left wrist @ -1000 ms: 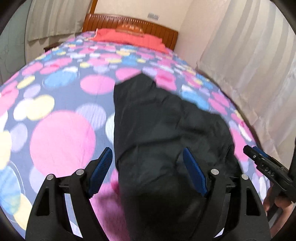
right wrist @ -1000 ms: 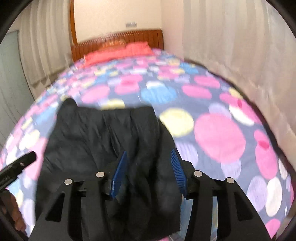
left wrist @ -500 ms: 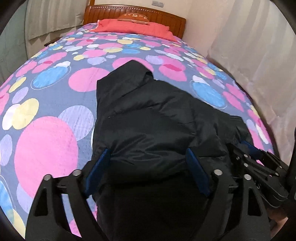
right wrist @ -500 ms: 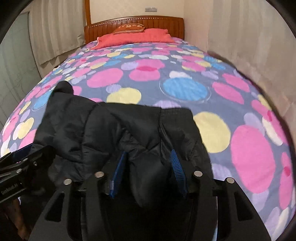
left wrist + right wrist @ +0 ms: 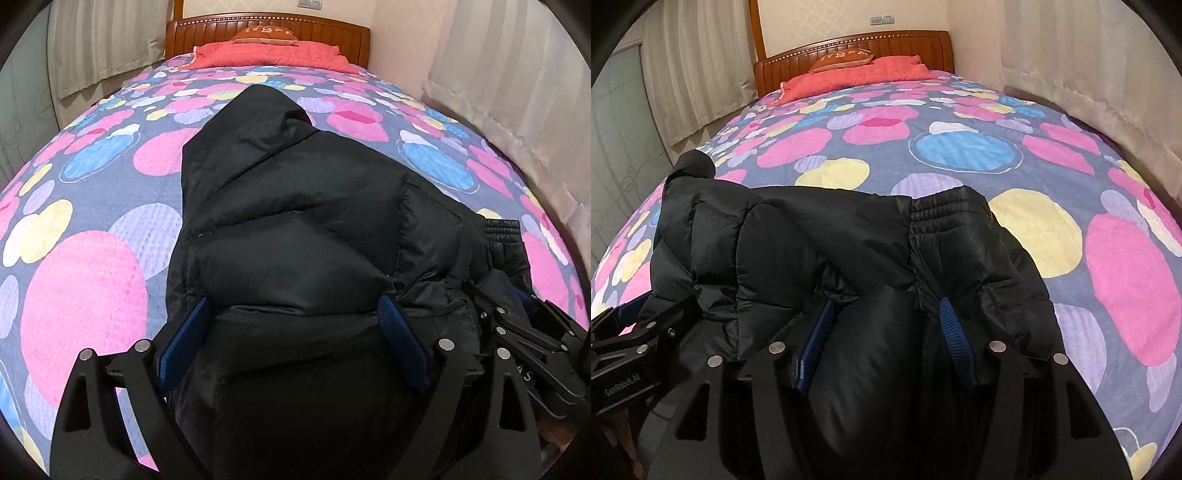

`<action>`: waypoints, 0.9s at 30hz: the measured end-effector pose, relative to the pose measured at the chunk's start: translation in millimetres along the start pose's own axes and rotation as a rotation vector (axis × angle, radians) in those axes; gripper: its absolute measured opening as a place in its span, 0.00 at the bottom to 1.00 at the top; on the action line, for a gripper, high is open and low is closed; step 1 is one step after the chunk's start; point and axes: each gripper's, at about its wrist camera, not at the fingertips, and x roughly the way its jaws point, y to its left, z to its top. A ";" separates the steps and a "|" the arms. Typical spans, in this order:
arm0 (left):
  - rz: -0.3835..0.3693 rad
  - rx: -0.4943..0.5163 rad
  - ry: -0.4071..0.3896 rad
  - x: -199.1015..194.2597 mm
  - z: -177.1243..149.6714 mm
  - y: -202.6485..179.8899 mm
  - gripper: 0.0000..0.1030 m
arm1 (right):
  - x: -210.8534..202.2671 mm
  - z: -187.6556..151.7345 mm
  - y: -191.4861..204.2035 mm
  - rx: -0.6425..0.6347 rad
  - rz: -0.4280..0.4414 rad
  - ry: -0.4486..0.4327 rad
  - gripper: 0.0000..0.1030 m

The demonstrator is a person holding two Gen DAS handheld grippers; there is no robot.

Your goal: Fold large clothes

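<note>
Lying on the near half of the bed, the black padded jacket [image 5: 295, 206] is bunched into a thick heap, its hood [image 5: 266, 110] pointing toward the headboard [image 5: 266, 27] and its elastic hem or cuff [image 5: 942, 210] showing at the right edge. Its long axis appears to run from the near edge of the bed up toward the pillows, slightly skewed to the left in the left wrist view; the lower part of the garment drops out of sight under the cameras.

Both grippers sit side by side at the near end of the heap. The left gripper [image 5: 291, 332] has its jaws spread wide and opening further, a broad puffy panel bulging between the blue pads [image 5: 184, 339]; whether the pads bear on the fabric cannot be told for certain, but they appear to flank it rather than pinch it. The right gripper [image 5: 886, 339] stands about half open, its jaws also opening, with a fold of the jacket filling the gap between its pads [image 5: 955, 339].

The step in hand reads as the release of a folded-over portion onto the flowered bedspread [image 5: 81, 295]. The next move probably calls for drawing both grippers clear without dragging the slippery shell, then taking hold of an outer edge or a sleeve to bring it across the long axis, the padding being likely to spring back unless pressed flat.
</note>
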 end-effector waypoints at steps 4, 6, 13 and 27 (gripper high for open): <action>0.002 0.004 0.004 4.2 -0.7 0.1 0.88 | 3.0 -1.3 -0.7 0.001 -0.003 0.001 0.56; 0.004 0.006 0.005 4.8 -1.4 -0.1 0.88 | 4.3 -1.1 -0.9 -0.001 -0.006 0.001 0.56; 0.011 0.012 0.002 7.9 -3.3 -0.4 0.88 | 6.5 -2.3 -0.1 -0.004 -0.016 -0.002 0.56; 0.015 0.014 -0.010 10.4 -4.6 -1.9 0.88 | 6.1 -4.7 -1.6 -0.004 -0.023 -0.019 0.56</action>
